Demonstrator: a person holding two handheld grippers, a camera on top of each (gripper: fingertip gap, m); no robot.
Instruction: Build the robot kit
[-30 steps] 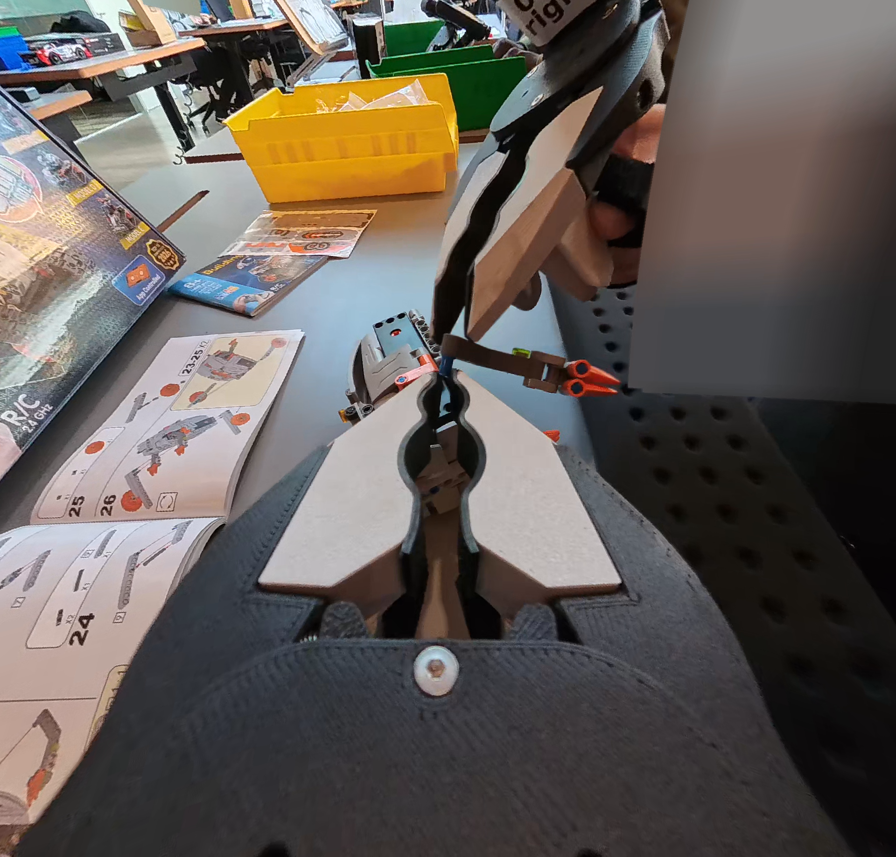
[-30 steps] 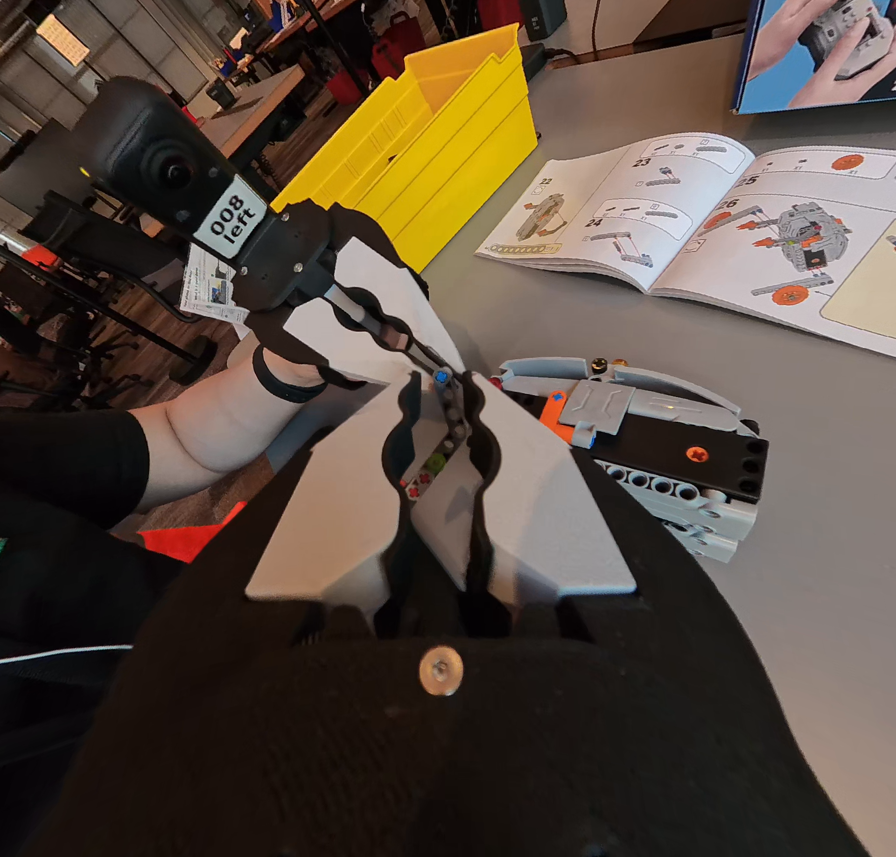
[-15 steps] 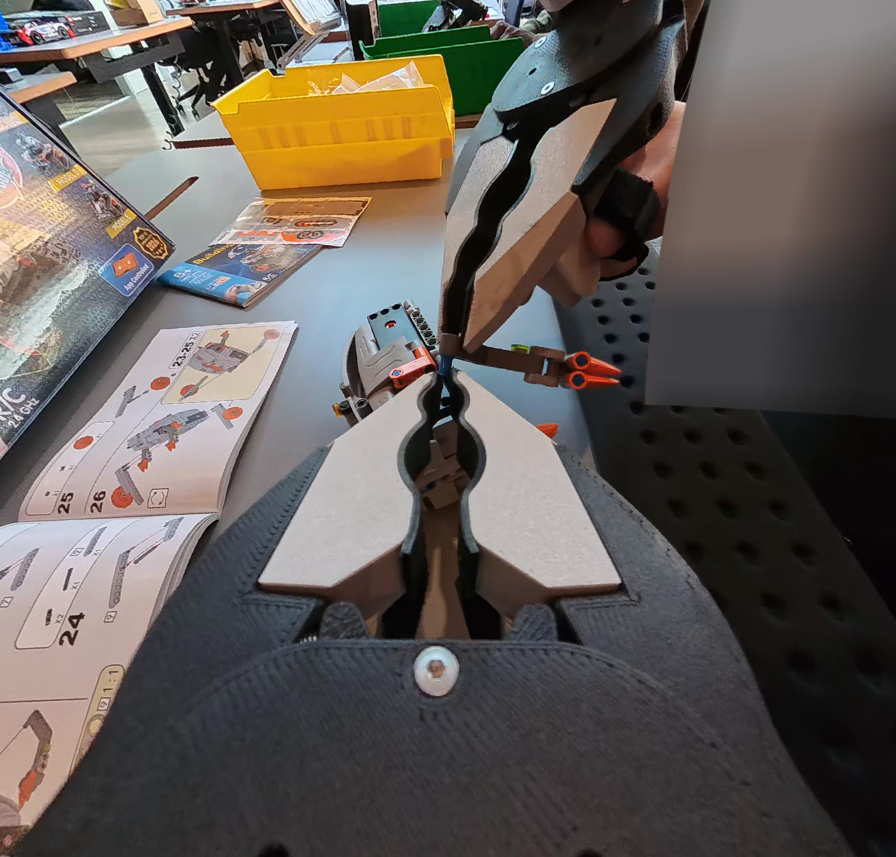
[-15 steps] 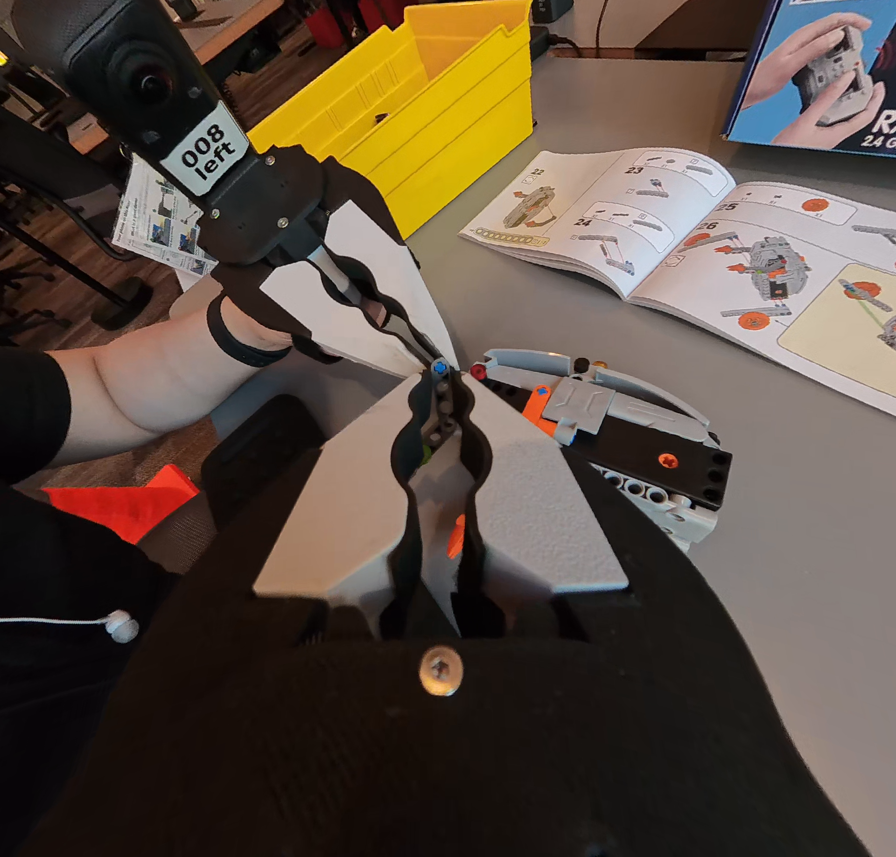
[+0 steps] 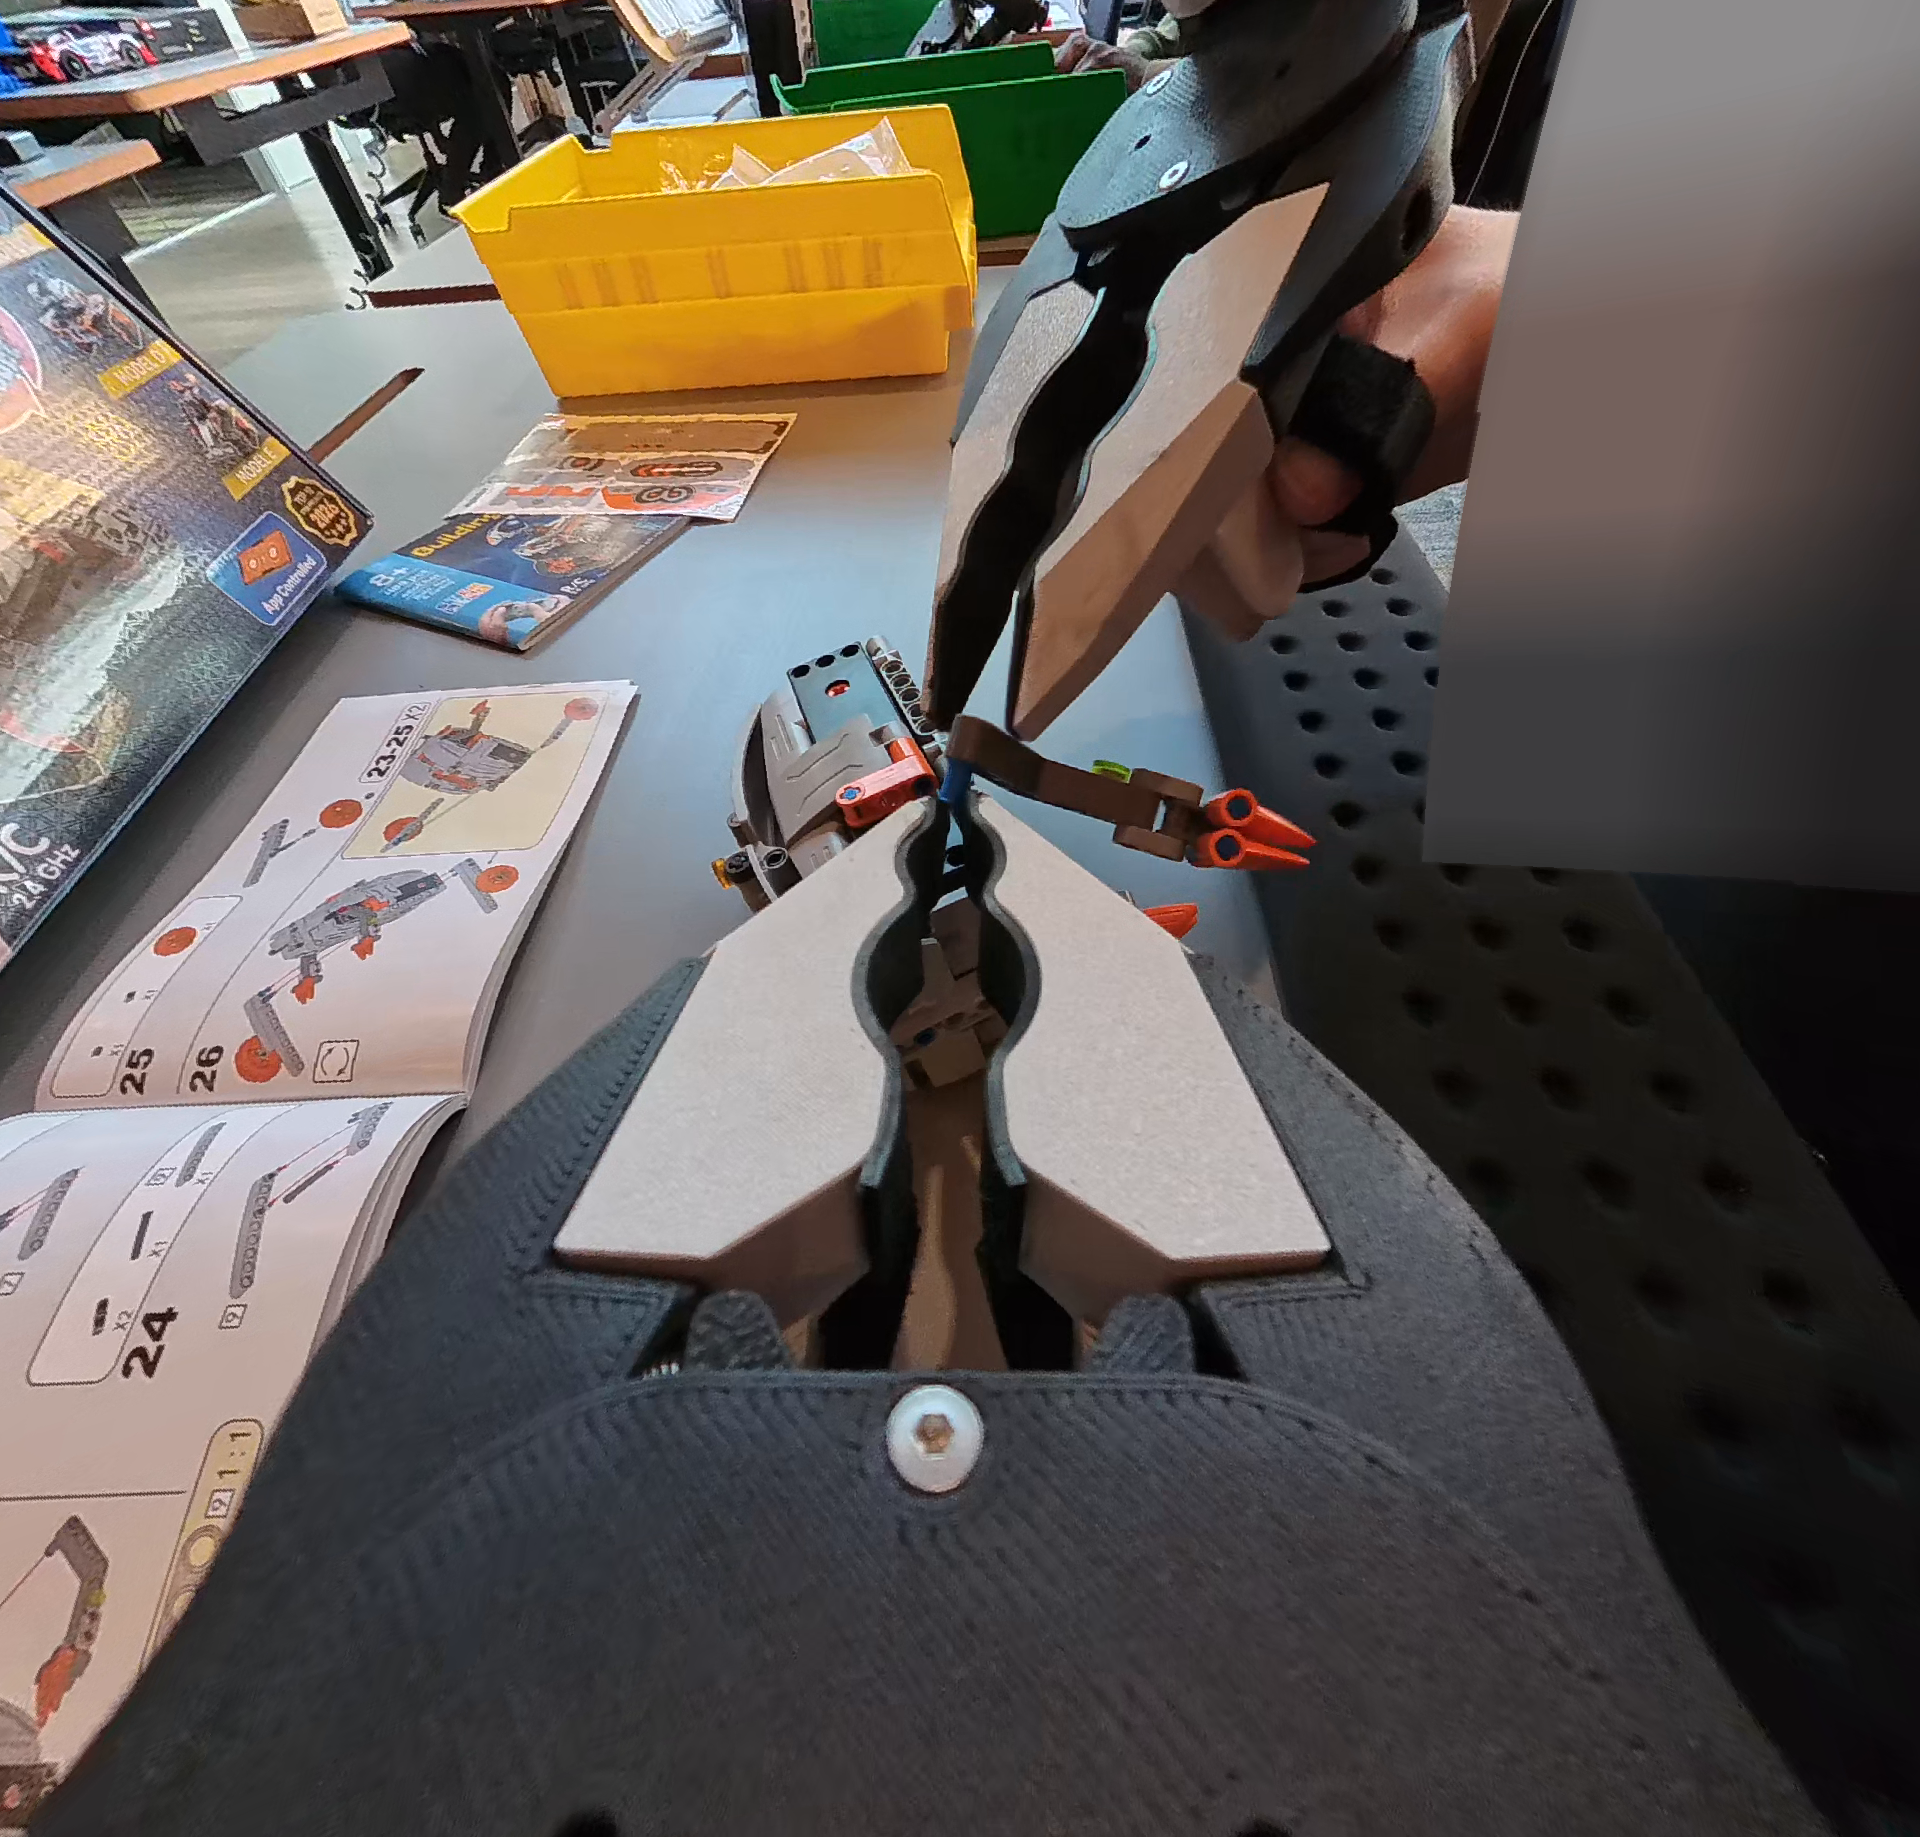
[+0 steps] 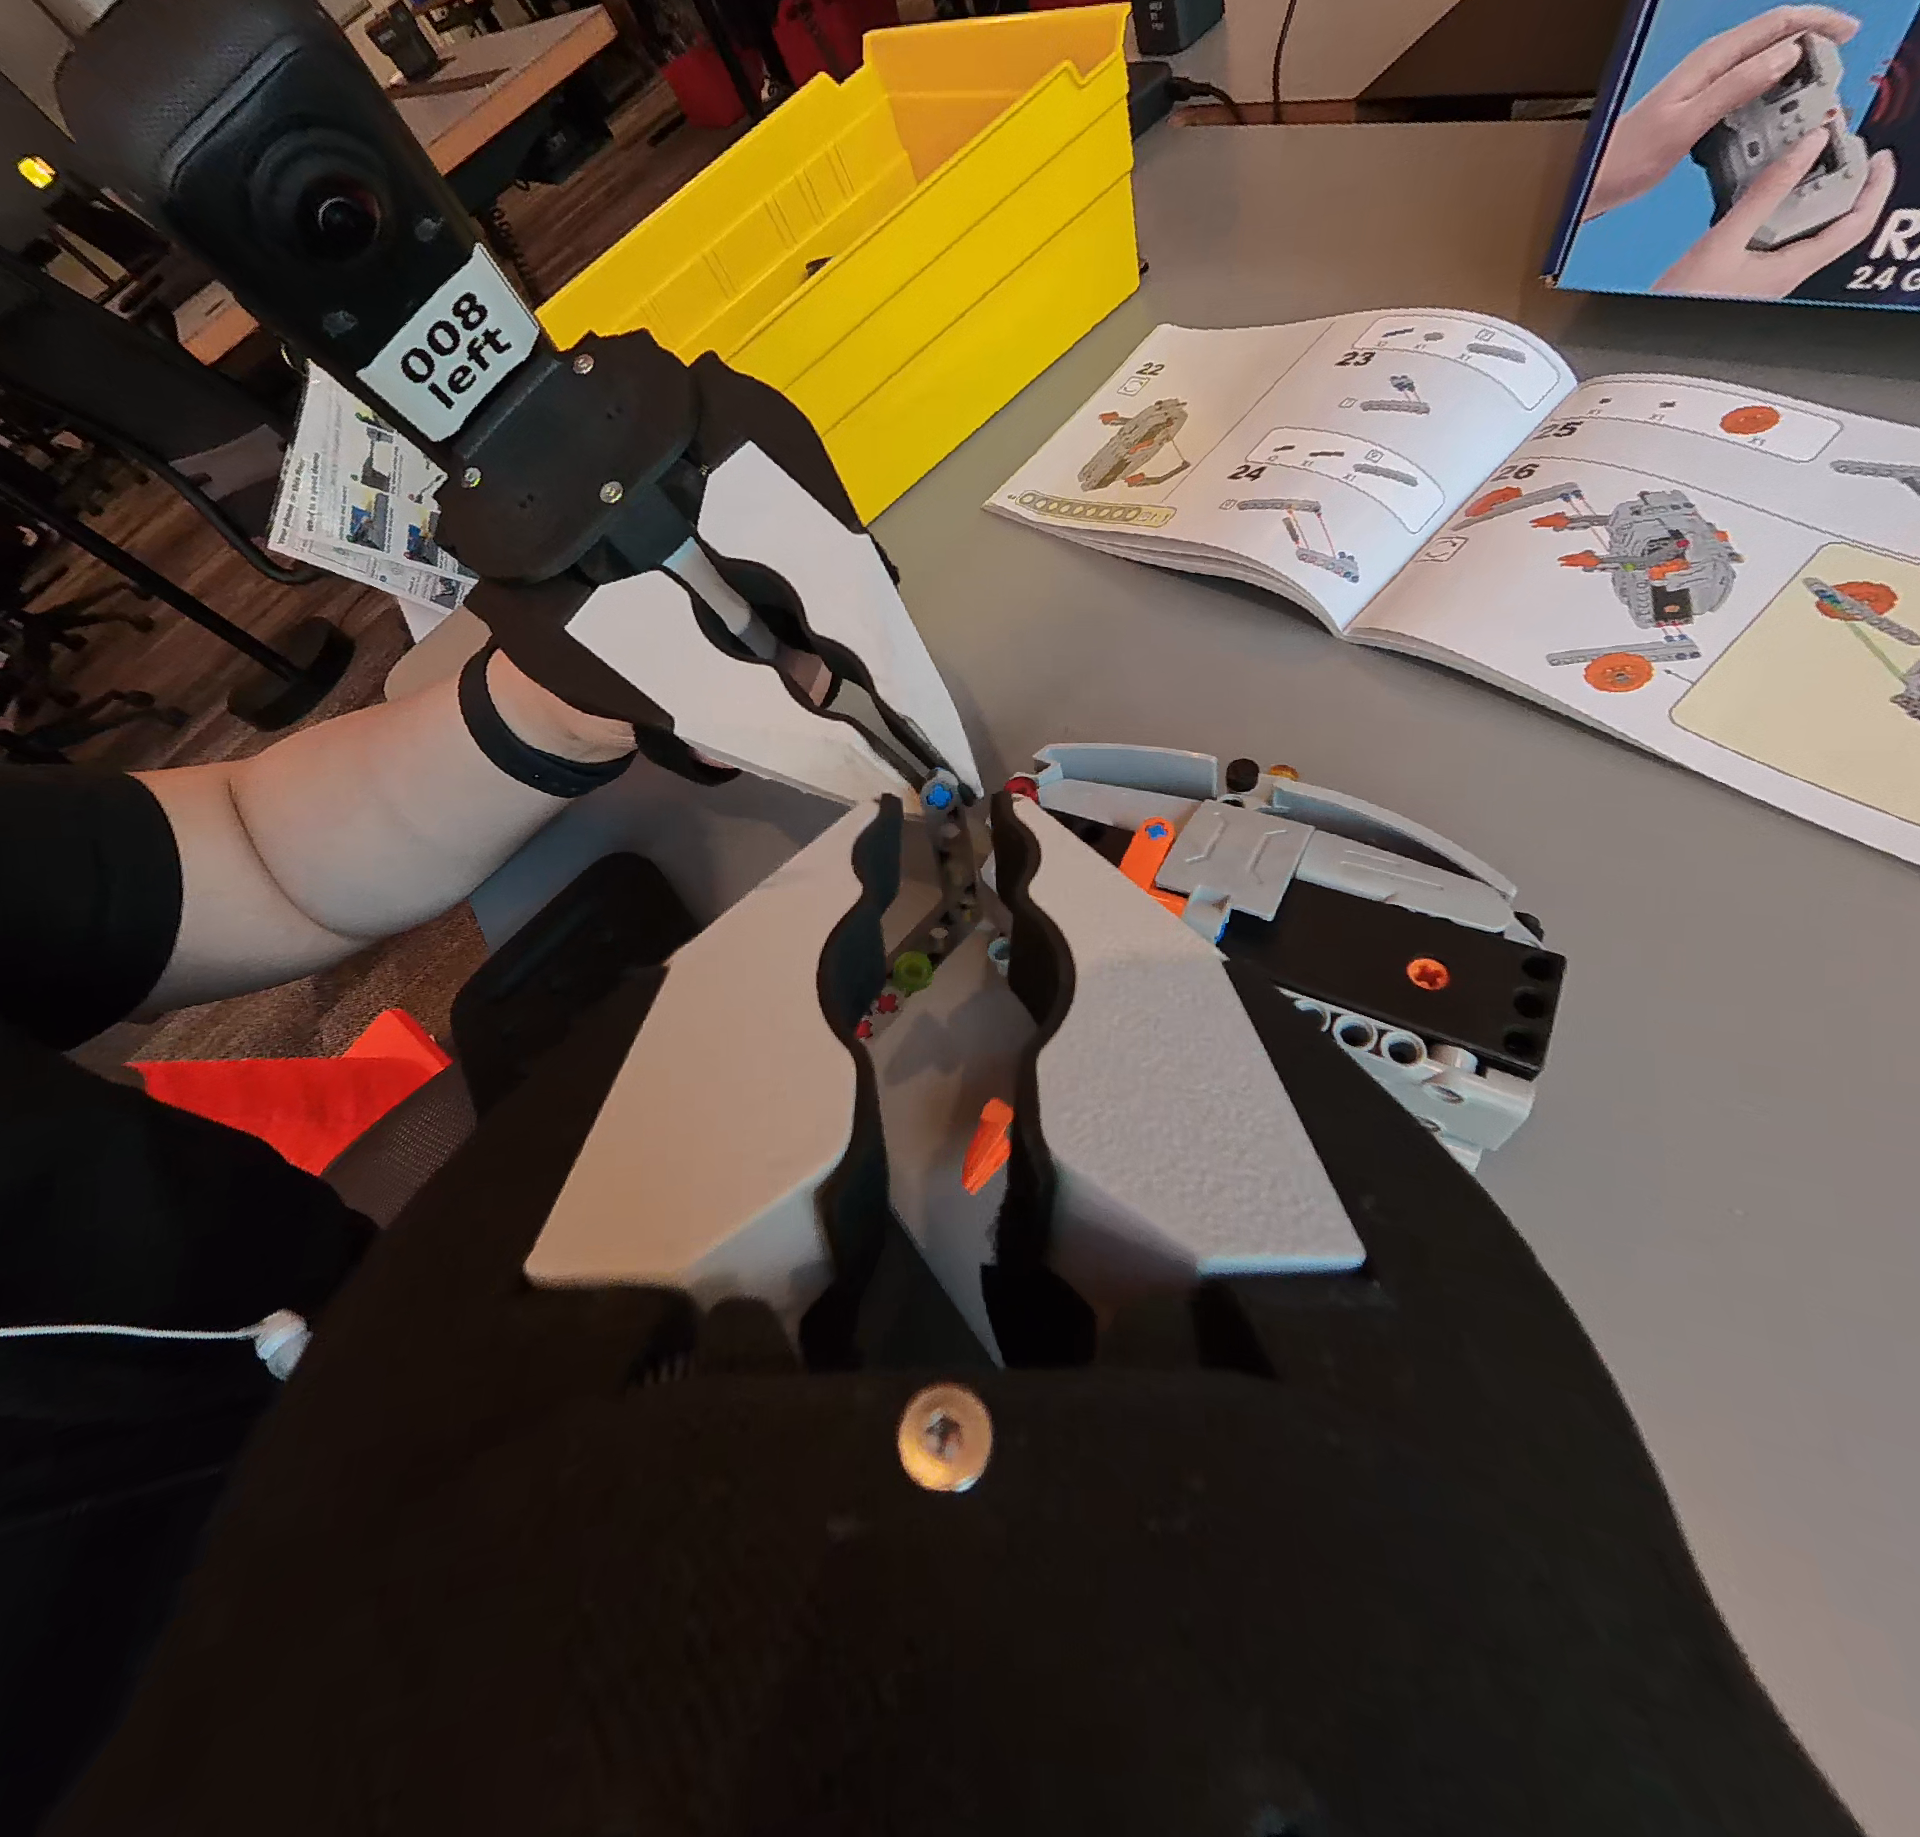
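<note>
Gripping the near end of a dark brown studless brick beam (image 5: pixel 1060 779), the right hand-held gripper (image 6: pixel 943 821) comes down from above. Its jaws stand narrowly apart with the beam's end between them, and the grip appears firm.

- **Landmark:** a grey and black toy-brick model body (image 5: pixel 821 759) with orange fittings lies flat on the grey desk (image 5: pixel 790 561), close to the desk's near edge.
- **Beam:** it is held in the air just beside the model body, on the side toward the desk edge. It lies roughly level, and two orange cone-shaped claws (image 5: pixel 1242 831) at its far end point away from the body.
- **Left hand-held gripper (image 5: pixel 954 816):** it is almost fully closed, and its tips pinch a small blue pin (image 5: pixel 951 790) seated in the same end of the beam. The tips meet the right hand-held gripper's tips there. Small grey brick parts show in the hollow between its fingers, but whether they are clamped cannot be determined.
- **Loose part:** one orange cone (image 6: pixel 987 1143) lies below the beam, near the body.
- **Surroundings:**
  - An open white instruction booklet (image 5: pixel 343 904) lies beyond the body.
  - A yellow plastic bin (image 5: pixel 727 301) stands farther off.
  - A printed cardboard box (image 5: pixel 104 540) is propped behind the booklet.
</note>
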